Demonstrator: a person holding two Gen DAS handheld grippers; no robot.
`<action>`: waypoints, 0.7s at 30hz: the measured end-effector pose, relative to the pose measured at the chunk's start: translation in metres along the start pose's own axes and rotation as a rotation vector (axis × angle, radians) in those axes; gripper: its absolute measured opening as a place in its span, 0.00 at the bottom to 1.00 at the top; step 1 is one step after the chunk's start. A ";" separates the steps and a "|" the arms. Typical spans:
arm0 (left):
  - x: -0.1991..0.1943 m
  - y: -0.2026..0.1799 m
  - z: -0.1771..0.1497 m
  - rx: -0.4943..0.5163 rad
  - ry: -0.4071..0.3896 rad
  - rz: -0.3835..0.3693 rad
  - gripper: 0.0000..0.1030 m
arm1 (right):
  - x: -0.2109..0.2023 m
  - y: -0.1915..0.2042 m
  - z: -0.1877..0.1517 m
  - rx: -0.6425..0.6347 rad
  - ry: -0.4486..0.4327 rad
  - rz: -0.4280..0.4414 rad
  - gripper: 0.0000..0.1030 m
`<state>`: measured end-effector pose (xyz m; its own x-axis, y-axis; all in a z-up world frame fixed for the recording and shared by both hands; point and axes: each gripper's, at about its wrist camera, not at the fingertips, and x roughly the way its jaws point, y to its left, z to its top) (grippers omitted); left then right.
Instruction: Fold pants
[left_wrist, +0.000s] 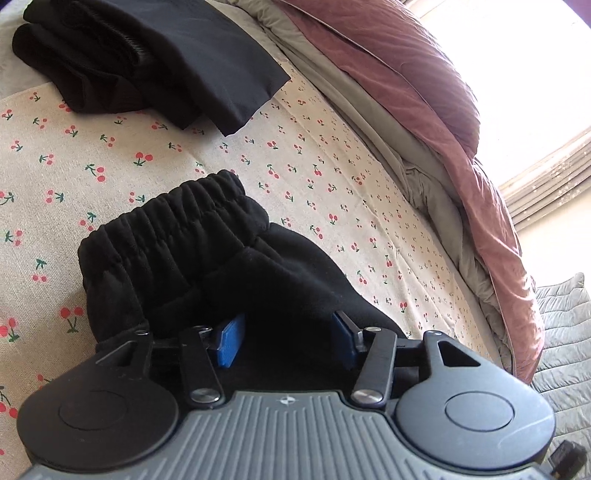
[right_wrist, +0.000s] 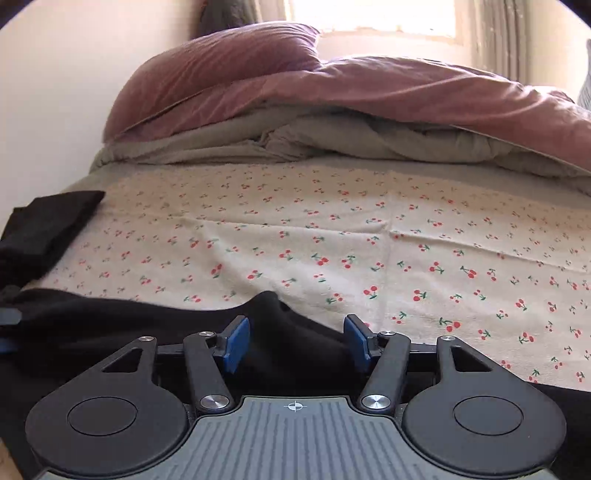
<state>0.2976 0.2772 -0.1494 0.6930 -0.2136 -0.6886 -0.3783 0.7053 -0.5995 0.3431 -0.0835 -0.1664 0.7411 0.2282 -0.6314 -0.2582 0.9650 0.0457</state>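
My left gripper (left_wrist: 288, 338) and right gripper (right_wrist: 297, 341) both gape wide around bunched black fleece pants (left_wrist: 177, 251) on the cherry-print bedsheet (left_wrist: 332, 192), nothing pinched, positioned to lift for folding.

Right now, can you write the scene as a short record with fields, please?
surface: cream cotton sheet with red cherry print
garment in work: black fleece pants with gathered elastic waistband, lying on the sheet
left hand-held gripper: open, fleece between its blue pads
right hand-held gripper: open, black cloth between its pads
other clothing: folded black garments, farther back on the sheet
bedding: dusty pink duvet over grey blanket
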 end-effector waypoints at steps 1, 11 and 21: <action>-0.001 0.001 0.000 -0.001 0.002 -0.002 0.54 | -0.011 0.010 -0.008 -0.047 0.015 0.044 0.54; -0.003 -0.003 -0.011 0.127 0.001 0.060 0.59 | -0.040 0.108 -0.093 -0.460 0.145 0.134 0.32; -0.012 0.000 -0.014 0.166 -0.015 0.079 0.59 | -0.064 0.105 -0.090 -0.277 0.172 0.166 0.02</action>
<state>0.2811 0.2703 -0.1470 0.6751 -0.1439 -0.7235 -0.3263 0.8214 -0.4679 0.2127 -0.0083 -0.1905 0.5662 0.3313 -0.7548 -0.5420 0.8395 -0.0381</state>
